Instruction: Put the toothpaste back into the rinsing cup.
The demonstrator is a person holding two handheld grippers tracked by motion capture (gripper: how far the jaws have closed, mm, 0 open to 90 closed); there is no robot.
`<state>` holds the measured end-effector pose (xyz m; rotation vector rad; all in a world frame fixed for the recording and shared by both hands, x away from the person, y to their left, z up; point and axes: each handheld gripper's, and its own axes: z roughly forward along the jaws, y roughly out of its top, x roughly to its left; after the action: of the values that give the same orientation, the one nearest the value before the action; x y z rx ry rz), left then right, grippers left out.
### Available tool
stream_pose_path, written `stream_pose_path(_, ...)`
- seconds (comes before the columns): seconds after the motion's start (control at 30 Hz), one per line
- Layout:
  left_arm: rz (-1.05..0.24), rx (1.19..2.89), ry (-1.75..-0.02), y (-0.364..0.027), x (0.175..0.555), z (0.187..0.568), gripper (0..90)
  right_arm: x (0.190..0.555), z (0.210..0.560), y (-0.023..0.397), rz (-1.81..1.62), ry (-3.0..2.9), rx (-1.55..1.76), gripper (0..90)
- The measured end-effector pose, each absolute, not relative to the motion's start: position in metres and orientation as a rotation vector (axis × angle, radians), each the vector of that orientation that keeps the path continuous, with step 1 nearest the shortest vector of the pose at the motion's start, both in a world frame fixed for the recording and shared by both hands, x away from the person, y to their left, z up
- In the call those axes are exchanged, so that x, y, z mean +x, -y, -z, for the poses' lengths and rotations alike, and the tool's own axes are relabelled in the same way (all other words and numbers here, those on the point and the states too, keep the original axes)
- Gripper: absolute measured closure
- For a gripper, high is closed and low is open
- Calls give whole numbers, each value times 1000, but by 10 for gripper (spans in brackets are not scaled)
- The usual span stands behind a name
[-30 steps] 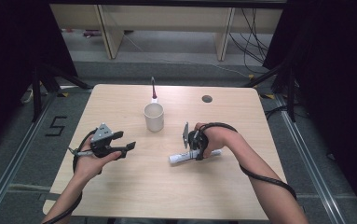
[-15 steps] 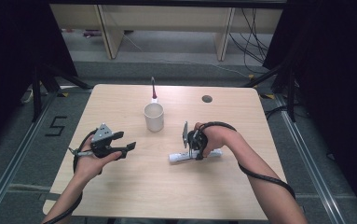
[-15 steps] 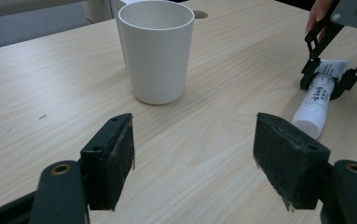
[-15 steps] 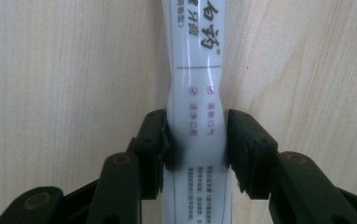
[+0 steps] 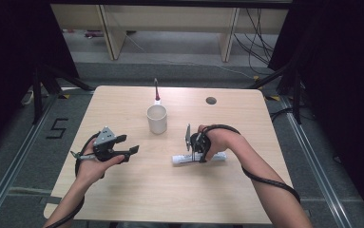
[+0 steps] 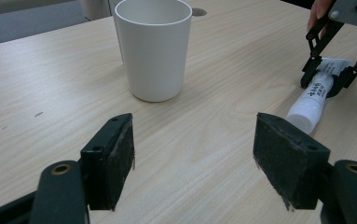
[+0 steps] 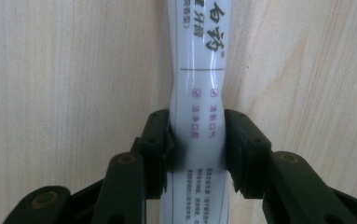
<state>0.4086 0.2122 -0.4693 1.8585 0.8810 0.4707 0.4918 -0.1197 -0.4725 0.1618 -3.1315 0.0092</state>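
A white toothpaste tube (image 5: 180, 159) lies flat on the wooden table (image 5: 137, 199), right of centre, its cap end toward the left. My right gripper (image 5: 199, 155) points down over it. Its jaws have just been closing, and the pads now pinch the tube (image 7: 199, 56) at its middle, denting it, with the right gripper (image 7: 196, 149) shut on it. A white cup (image 5: 156, 118) stands upright behind the centre. At the left my left gripper (image 5: 131, 144) hovers open and holds nothing. From the left gripper (image 6: 204, 161) I see the cup (image 6: 154, 49) and the tube (image 6: 313, 100).
A thin dark stick (image 5: 157, 89) stands upright on a small white base just behind the cup. A round cable hole (image 5: 211, 100) sits in the table's far right part. Bare wood lies between the two grippers and along the near edge.
The right gripper's jaws have narrowed around the tube. Both hands stay where they were, and the cup and tube have not shifted.
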Motion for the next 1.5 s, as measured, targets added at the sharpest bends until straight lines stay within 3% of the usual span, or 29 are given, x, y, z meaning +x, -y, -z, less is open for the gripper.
stream_pose_path(0.73,-455,1892,-844,-202,406,473,293,491,467,122,27,3139,111,753)
stream_pose_path(1.07,-438,1886,-745,-193,403,471,320,486,453,125,33,3125,124,758)
stream_pose_path(1.5,-344,1964,-485,-144,392,462,417,472,443,119,52,3089,118,759)
